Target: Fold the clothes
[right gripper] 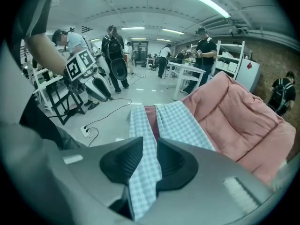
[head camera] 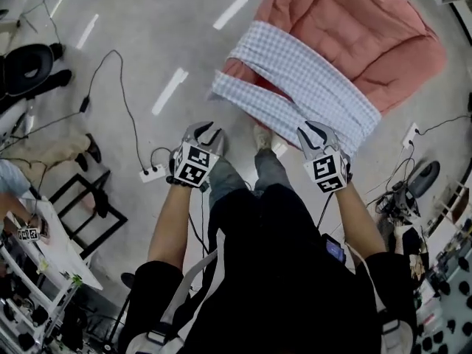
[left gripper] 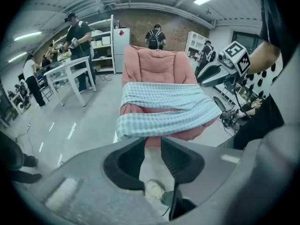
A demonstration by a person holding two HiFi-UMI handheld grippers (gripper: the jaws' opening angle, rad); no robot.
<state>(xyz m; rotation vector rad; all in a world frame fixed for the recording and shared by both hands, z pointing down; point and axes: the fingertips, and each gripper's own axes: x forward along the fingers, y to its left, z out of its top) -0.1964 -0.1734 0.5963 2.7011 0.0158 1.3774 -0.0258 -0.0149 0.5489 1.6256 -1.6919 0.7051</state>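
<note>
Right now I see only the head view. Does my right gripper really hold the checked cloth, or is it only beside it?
Observer: It holds it. In the right gripper view the checked cloth runs between the pads of the right gripper, and they press on it.
Operator: And the left one, does it hold a corner?
Observer: No. The left gripper has its jaws a little apart with nothing between them. Only the floor and a shoe show through the gap.
Operator: What is behind the pink padded seat?
Observer: In the left gripper view, a person with a backpack stands beyond the pink padded seat, in front of a brick wall.
</note>
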